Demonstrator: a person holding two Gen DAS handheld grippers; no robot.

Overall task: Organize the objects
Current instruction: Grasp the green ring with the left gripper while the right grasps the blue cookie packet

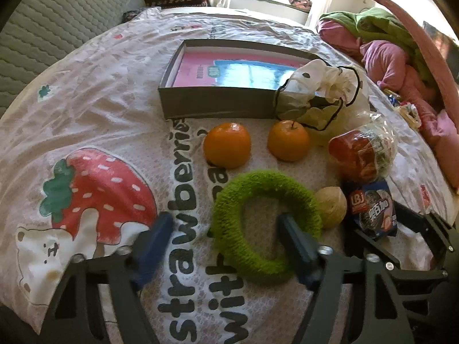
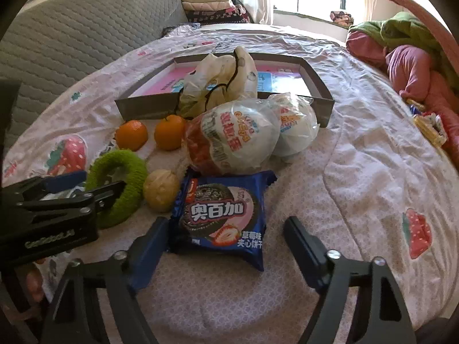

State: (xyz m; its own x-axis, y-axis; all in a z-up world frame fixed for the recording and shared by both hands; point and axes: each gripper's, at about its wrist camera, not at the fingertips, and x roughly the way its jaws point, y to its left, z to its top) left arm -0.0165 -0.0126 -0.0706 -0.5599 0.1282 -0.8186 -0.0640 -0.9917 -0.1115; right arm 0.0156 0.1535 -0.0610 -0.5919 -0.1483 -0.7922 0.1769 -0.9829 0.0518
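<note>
So we've got the left gripper [image 1: 223, 229] spread wide over the fuzzy green ring [image 1: 266, 220]. One finger sits inside the ring's hole, the other outside it on the bedspread [image 1: 100, 91], so one side of the ring is between the jaws, but the pads aren't pressing it. Just past the ring are two oranges [image 1: 227, 144], and a tan ball [image 1: 330, 207] touches the ring's far side.

Our right gripper [image 2: 226, 228] is also wide, straddling the blue cookie packet [image 2: 222, 218]; one finger is right at the packet's edge, the other well clear. Beyond it lie the wrapped egg-shaped snacks [image 2: 238, 140], then the open box [image 2: 321, 86] with a crumpled plastic bag [image 2: 221, 77] at its rim.
</note>
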